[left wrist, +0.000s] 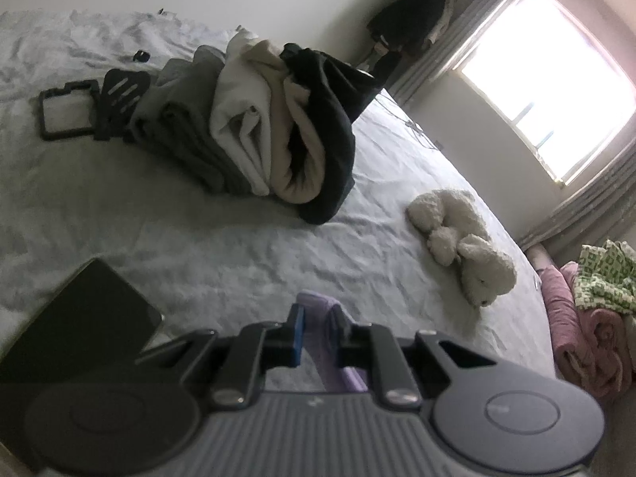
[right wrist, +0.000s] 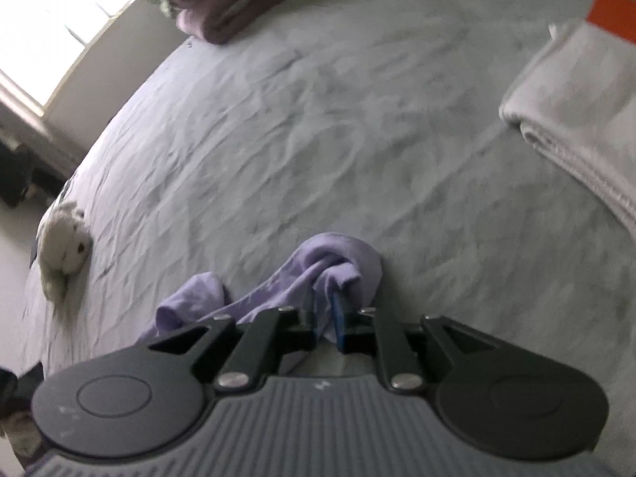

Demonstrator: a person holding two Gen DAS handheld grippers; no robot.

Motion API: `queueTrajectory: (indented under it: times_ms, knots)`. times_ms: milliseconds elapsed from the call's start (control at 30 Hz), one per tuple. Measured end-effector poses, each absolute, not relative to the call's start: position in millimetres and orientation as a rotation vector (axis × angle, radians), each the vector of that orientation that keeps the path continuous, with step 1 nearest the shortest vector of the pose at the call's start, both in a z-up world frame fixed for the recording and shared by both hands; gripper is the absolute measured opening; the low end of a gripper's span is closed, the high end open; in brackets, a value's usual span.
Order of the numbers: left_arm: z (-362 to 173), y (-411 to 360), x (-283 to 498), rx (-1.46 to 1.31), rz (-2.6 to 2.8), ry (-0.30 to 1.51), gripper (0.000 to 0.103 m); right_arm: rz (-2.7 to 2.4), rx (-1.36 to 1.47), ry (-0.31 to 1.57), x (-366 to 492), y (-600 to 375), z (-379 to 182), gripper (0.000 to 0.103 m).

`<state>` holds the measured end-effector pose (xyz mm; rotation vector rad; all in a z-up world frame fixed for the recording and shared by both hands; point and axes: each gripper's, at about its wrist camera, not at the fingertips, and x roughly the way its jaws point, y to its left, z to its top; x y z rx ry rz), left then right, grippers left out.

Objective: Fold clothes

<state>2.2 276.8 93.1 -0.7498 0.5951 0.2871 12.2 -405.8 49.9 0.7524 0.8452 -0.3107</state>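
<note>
Rumpled pale sheets cover the bed [right wrist: 357, 99], leaving a bare stretch in the middle that looks meant for spreading and folding. Toward its far left corner a dark tablet-like case [left wrist: 65, 109] lies beside the heap of unfolded clothes [left wrist: 258, 127], probably the waiting stock. By the window-side edge a plush toy [left wrist: 463, 244] lies clear of the work. Near the front edge, the left gripper [left wrist: 318, 334] and right gripper [right wrist: 324, 314] each have jaws nearly closed, pinching the lilac garment [right wrist: 318, 274], likely to lift and straighten it. A folded white piece [right wrist: 576, 111] rests at the right.
</note>
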Motion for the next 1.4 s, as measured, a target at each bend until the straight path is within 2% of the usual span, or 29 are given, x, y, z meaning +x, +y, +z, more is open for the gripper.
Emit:
queueTrajectory:
  times_ms: [167, 200, 300, 400, 500, 767, 1000, 1067, 1167, 1267, 1333, 1400]
  knots:
    - [92.1, 277.8, 2.3, -0.754, 0.280, 0.595, 0.010, -0.350, 0.713, 0.854, 11.9, -404.1, 49.8, 0.013]
    - [92.1, 275.9, 2.8, -0.747, 0.276, 0.597, 0.010, -0.356, 0.711, 0.849, 10.2, -404.4, 50.8, 0.016]
    - [92.7, 274.0, 3.6, -0.743, 0.275, 0.597, 0.009, -0.362, 0.702, 0.840, 12.4, -405.8, 49.7, 0.031]
    - [92.8, 274.5, 3.3, -0.745, 0.283, 0.594, 0.009, -0.323, 0.654, 0.838, 23.4, -397.9, 48.8, 0.031]
    - [92.3, 276.2, 3.4, -0.750, 0.284, 0.596, 0.009, -0.354, 0.605, 0.816, 22.3, -394.9, 51.1, 0.001]
    - [101.1, 285.8, 5.8, -0.853, 0.200, 0.582, 0.006, -0.346, 0.605, 0.700, 11.6, -398.9, 73.3, 0.001]
    - [117.1, 300.7, -18.7, -0.947, 0.147, 0.526, 0.006, -0.262, 0.640, 0.524, -23.7, -410.4, 134.2, 0.001]
    - [115.7, 301.6, -29.5, -0.952, 0.133, 0.532, 0.006, -0.266, 0.612, 0.527, -37.1, -409.3, 138.2, 0.001]
    - [104.4, 305.1, -41.2, -0.961, 0.125, 0.593, 0.006, -0.294, 0.568, 0.641, -53.0, -403.8, 116.4, 0.001]
    - [97.9, 314.1, -49.2, -0.938, 0.146, 0.628, 0.006, -0.298, 0.642, 0.718, -75.9, -407.0, 98.4, 0.001]
    - [101.3, 321.0, -55.4, -0.898, 0.170, 0.621, 0.000, -0.282, 0.684, 0.737, -93.4, -405.5, 95.2, 0.001]
    - [107.3, 326.3, -60.3, -0.843, 0.193, 0.613, 0.000, -0.300, 0.672, 0.768, -101.4, -403.7, 94.2, 0.001]
